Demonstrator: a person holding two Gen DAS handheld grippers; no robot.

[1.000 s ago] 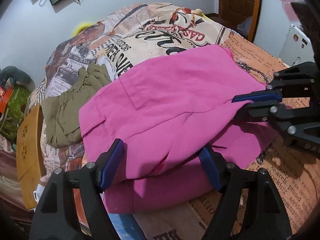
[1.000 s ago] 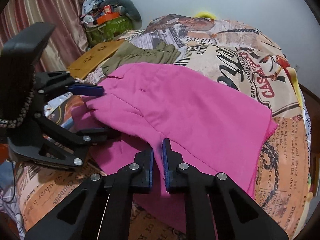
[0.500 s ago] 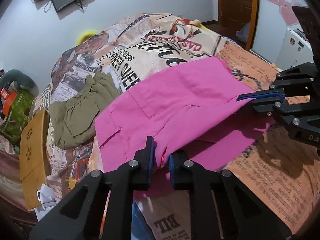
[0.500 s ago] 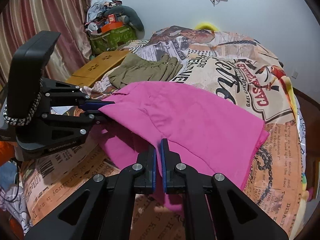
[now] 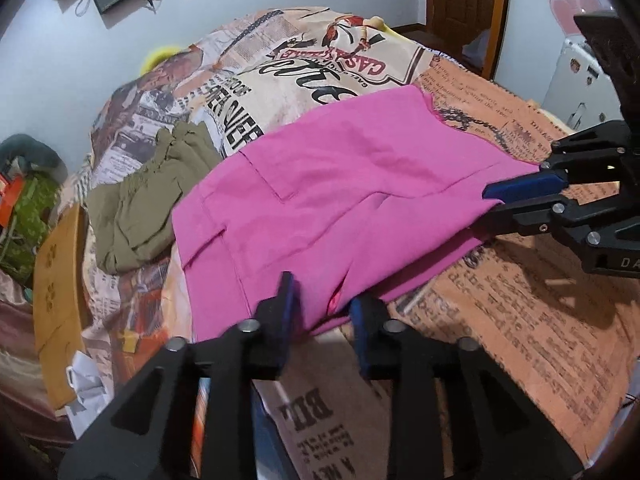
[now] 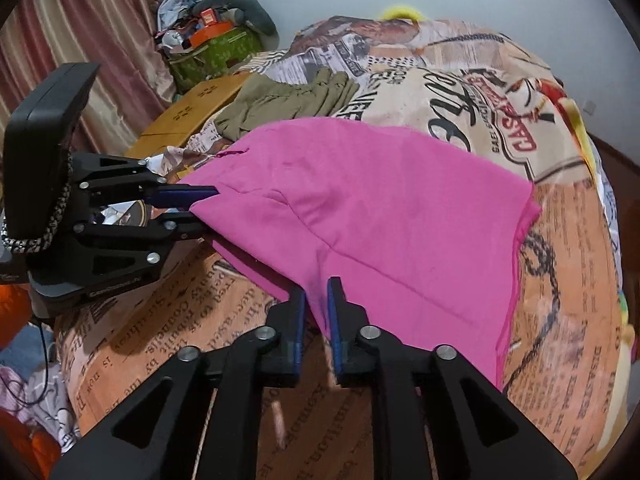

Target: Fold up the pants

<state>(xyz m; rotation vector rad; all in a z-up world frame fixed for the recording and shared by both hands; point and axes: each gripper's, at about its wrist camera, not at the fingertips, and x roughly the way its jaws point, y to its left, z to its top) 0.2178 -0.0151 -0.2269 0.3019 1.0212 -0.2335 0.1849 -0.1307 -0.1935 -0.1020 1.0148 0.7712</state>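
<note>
Pink pants (image 5: pixel 344 184) lie folded double on the printed bedspread; they also show in the right wrist view (image 6: pixel 384 216). My left gripper (image 5: pixel 324 300) is at the near edge of the pants, its jaws a little apart with pink cloth between them. My right gripper (image 6: pixel 317 296) is at the fold edge further along, its jaws slightly apart around the cloth. Each gripper shows in the other's view: the right (image 5: pixel 520 196) and the left (image 6: pixel 196 208).
Olive-green folded clothing (image 5: pixel 148 200) lies beyond the pants, also in the right wrist view (image 6: pixel 292 96). A wooden board (image 5: pixel 56 292) lies at the bed's left side. A green bag of clutter (image 6: pixel 212 48) stands by the curtain. A door (image 5: pixel 468 12) is at the far right.
Both grippers pulled the pink cloth toward me and lowered it flatter onto the bed. The left jaws, open a second ago, closed on the cloth and now have parted again; the right jaws parted slightly.
</note>
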